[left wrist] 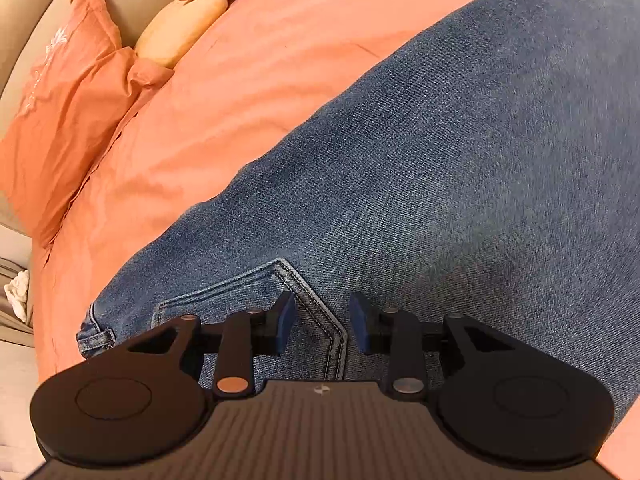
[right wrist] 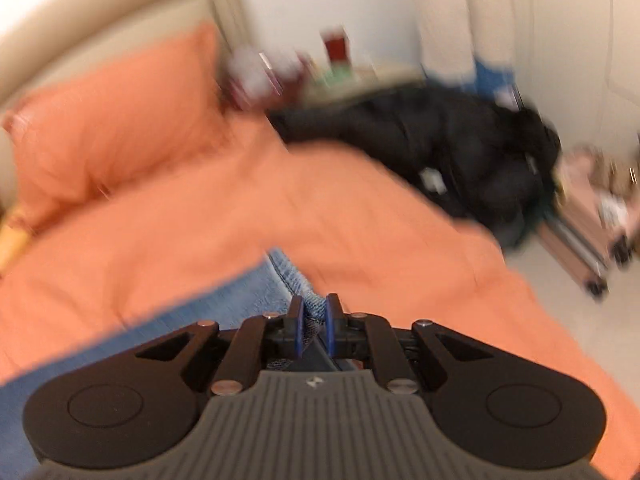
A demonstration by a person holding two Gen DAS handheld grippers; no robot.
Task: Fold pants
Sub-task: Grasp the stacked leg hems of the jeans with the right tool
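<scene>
We find the left gripper (left wrist: pixel 322 322) jaws apart over the jeans' (left wrist: pixel 440 160) pocket seam; the right gripper (right wrist: pixel 313 320) clamps a denim edge, orange duvet (right wrist: pixel 360 208) bare toward 12 o'clock.

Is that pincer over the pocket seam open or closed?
Open. The left gripper hovers over the jeans, its blue pads apart on either side of the pocket seam, gripping nothing.

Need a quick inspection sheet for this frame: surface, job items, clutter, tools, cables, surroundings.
Surface: orange bedspread, wrinkled.
Job's things: jeans spread on the bed, back pocket facing up.
Clutter: orange pillows; black bag past the bed's far edge.
Grippers: left tool open, over the pocket seam; right tool shut on the jeans' edge.
Cables: nothing seen.
Surroundings: beige headboard, suitcase on the floor; right view blurred.
</scene>
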